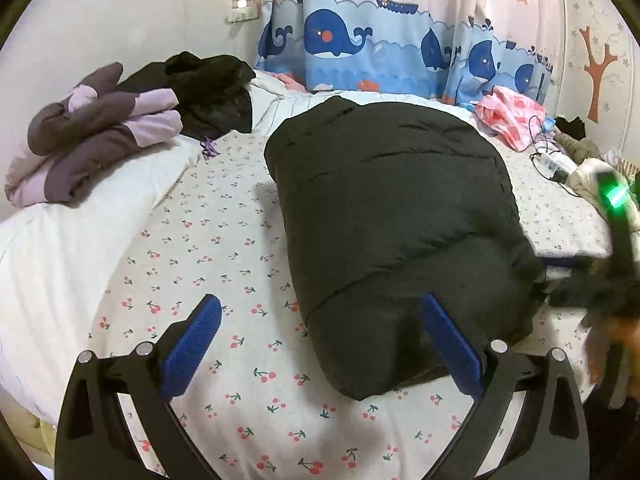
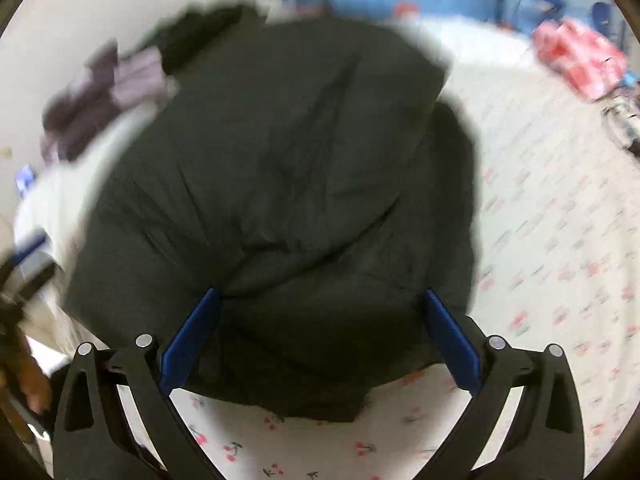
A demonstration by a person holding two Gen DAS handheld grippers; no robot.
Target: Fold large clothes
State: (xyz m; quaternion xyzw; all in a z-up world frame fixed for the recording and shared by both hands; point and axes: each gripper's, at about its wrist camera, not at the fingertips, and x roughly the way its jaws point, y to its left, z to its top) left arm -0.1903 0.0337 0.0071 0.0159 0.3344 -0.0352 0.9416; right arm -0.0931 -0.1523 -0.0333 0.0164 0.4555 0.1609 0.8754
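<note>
A black padded jacket (image 1: 392, 216) lies folded into a thick bundle on the cherry-print bed sheet (image 1: 208, 248). My left gripper (image 1: 320, 312) is open just in front of the bundle's near left corner, its right finger (image 1: 448, 344) against the fabric. In the blurred right wrist view the same jacket (image 2: 280, 184) fills the middle. My right gripper (image 2: 320, 308) is open over the jacket's near edge, with both blue fingers wide apart above the cloth. The other gripper (image 1: 616, 216), with a green light, shows blurred at the right edge of the left wrist view.
A folded purple and lilac garment (image 1: 92, 136) rests on a white pillow (image 1: 72, 248) at the left, beside a heap of black clothes (image 1: 208, 88). A pink checked cloth (image 1: 512, 116) and a power strip with cables (image 1: 552, 160) lie at the far right. Whale-print curtains (image 1: 360, 40) hang behind.
</note>
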